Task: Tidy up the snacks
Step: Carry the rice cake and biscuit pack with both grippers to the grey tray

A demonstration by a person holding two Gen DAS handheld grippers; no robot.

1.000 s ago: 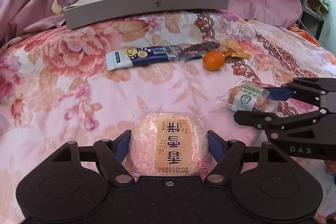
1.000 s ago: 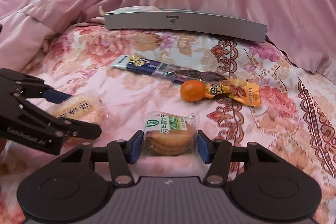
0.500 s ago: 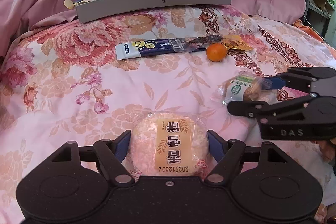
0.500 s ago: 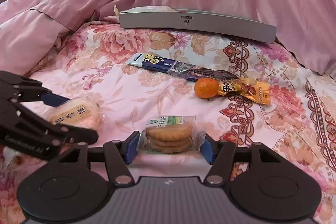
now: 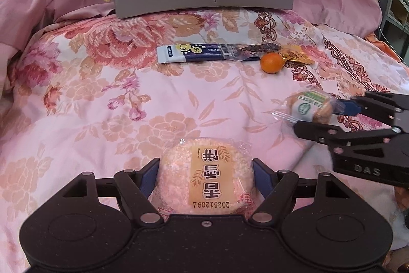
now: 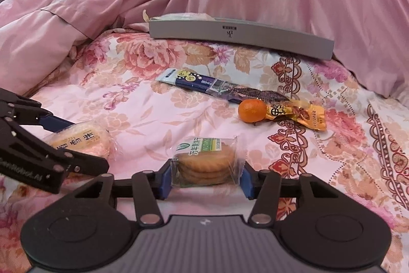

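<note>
Well short of the grey box, on the bed, the left hand-held gripper clasped a rice cake; the right hand-held gripper was closing on a biscuit pack. Pick-up step; next, presumably, carrying both boxward.

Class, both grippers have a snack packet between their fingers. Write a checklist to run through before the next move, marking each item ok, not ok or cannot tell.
1. Rice cake packet sits between the left gripper pads: ok.
2. Biscuit packet sits between the right gripper pads, whose jaws are closing: ok.
3. Right grip firm enough to carry: cannot tell.
4. Grey box at the back reachable, nothing across the way: ok.
5. Room inside the box: cannot tell.
6. Orange, blue bar and yellow packet packed: not ok.
</note>
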